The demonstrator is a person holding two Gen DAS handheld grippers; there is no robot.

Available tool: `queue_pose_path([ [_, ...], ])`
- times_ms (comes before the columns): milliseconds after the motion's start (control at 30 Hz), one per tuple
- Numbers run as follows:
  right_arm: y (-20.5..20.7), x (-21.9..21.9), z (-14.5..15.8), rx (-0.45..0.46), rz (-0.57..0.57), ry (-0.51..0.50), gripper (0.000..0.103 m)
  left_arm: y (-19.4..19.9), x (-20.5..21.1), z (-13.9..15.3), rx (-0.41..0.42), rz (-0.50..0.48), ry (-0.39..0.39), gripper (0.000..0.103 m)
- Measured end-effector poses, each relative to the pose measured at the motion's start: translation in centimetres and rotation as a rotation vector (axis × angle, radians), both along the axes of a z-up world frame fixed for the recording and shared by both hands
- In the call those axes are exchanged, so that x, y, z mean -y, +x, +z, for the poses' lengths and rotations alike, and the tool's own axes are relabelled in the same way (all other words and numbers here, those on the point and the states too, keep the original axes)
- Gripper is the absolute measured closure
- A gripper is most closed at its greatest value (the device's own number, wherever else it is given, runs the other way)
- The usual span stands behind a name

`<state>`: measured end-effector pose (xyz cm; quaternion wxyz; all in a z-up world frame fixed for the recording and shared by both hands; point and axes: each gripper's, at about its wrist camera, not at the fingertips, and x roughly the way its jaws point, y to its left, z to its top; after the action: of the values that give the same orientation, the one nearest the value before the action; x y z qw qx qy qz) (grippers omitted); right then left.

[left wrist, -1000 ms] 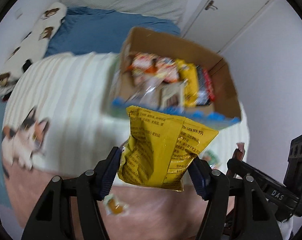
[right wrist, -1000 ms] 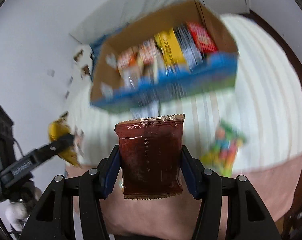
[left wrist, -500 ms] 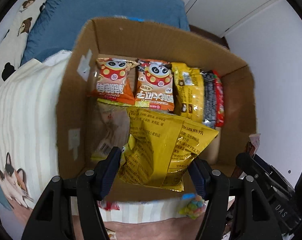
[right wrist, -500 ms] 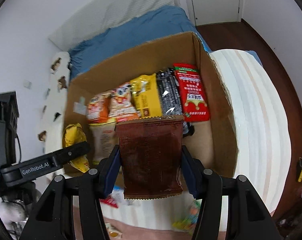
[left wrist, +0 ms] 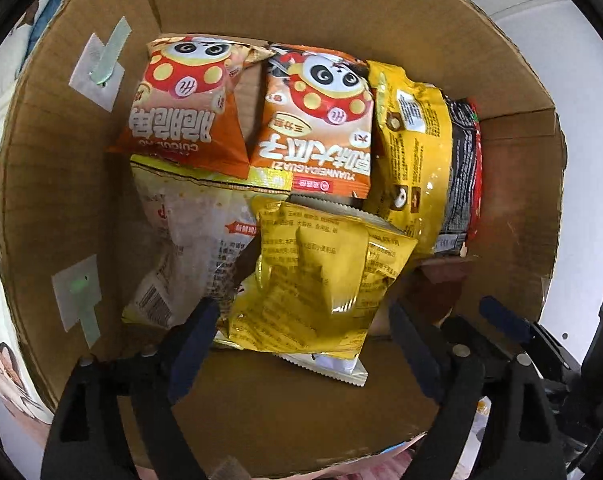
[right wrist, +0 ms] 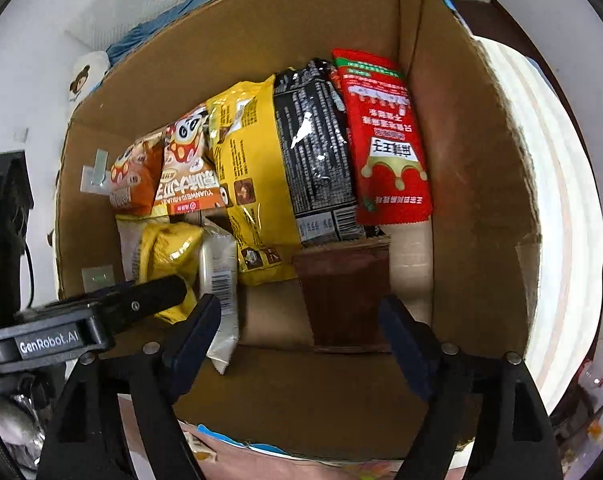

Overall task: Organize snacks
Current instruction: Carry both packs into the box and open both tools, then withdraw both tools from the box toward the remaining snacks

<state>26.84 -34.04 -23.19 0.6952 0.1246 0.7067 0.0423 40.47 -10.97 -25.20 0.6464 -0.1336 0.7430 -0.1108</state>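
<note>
Both grippers reach into a cardboard box (left wrist: 57, 168) (right wrist: 469, 168) full of snacks. My left gripper (left wrist: 301, 328) is open; a crumpled yellow snack bag (left wrist: 321, 280) lies between its fingers on the box floor, over a white packet. It also shows in the right wrist view (right wrist: 169, 252). My right gripper (right wrist: 301, 320) is open; a dark brown packet (right wrist: 343, 292) lies between its spread fingers, below a black packet (right wrist: 313, 148) and a red packet (right wrist: 385, 140).
A row of snacks lines the box's far wall: two orange panda bags (left wrist: 185, 108) (left wrist: 321, 120), a long yellow bag (left wrist: 415, 140) (right wrist: 249, 176). A pale clear bag (left wrist: 189, 248) lies at left. A striped white bedspread (right wrist: 561, 208) lies outside the box.
Both grippers moved down into the box and opened. The yellow bag and the brown packet now rest on the box floor, loose between the fingers.
</note>
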Motion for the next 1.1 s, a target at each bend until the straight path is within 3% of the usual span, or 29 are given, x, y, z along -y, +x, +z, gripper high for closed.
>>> queue_pose_path([
  [200, 0.0, -1.1, 0.5, 0.018, 0.025, -0.029, 0.009, -0.3, -0.3, 1.0, 0.038, 0.009, 0.004, 0.009],
  [533, -1.9, -1.1, 3.9, 0.11, 0.023, -0.062, 0.008, -2.3, -0.8, 8.3, 0.308, -0.049, 0.126, 0.009],
  [833, -6.5, -0.6, 9.5, 0.292, 0.017, -0.116, 0.008, -7.2, -2.7, 13.9, 0.566, -0.057, 0.259, 0.009],
  [1100, -10.4, -1.5, 13.6, 0.41, 0.021, -0.108, 0.008, -11.4, -3.4, 16.2, 0.668, -0.025, 0.268, 0.009],
])
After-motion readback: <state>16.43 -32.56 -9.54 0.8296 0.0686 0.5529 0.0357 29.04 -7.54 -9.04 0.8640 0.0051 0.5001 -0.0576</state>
